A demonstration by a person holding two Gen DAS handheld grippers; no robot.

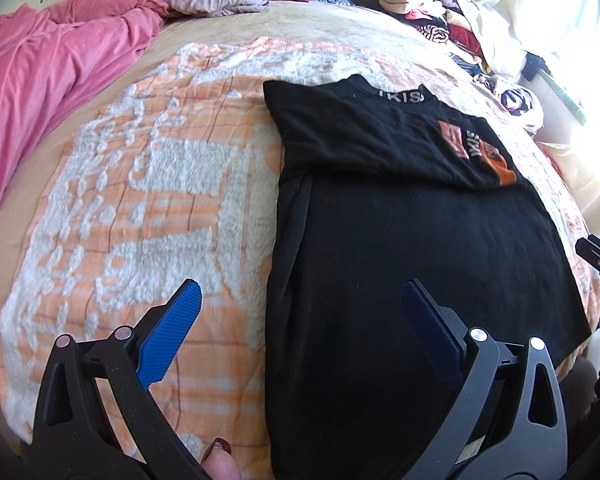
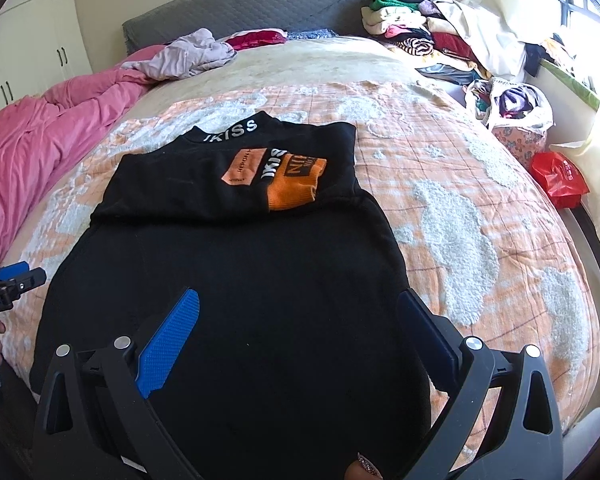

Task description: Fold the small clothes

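**Mia:** What are the tongs doing?

**Dad:** The left tongs (image 1: pixel 300 328) are wide apart and hold nothing. They hang over the near left edge of the black top (image 1: pixel 412 248). The right tongs (image 2: pixel 300 332) are wide apart too, with nothing in them. They hang over the near end of the same top.

**Mia:** Where is the top?

**Dad:** It lies flat on the orange and white blanket (image 1: pixel 148 184) on the bed. The neck is at the far end. The near end is close to the tongs.

**Mia:** Is it folded yet?

**Dad:** Partly, I think. The sides look tucked in, so it is a long narrow shape. A sleeve with an orange cuff (image 2: pixel 296 184) lies across the chest.

**Mia:** What is left?

**Dad:** I think the near end must be lifted and laid over the far end. Then it would be small and neat.

**Mia:** And the other clothes?

**Dad:** A stack of clothes (image 2: pixel 404 24) sits at the far right by the headboard. A pink cover (image 1: pixel 48 64) is bunched up far left. I cannot tell if more things wait to be folded.
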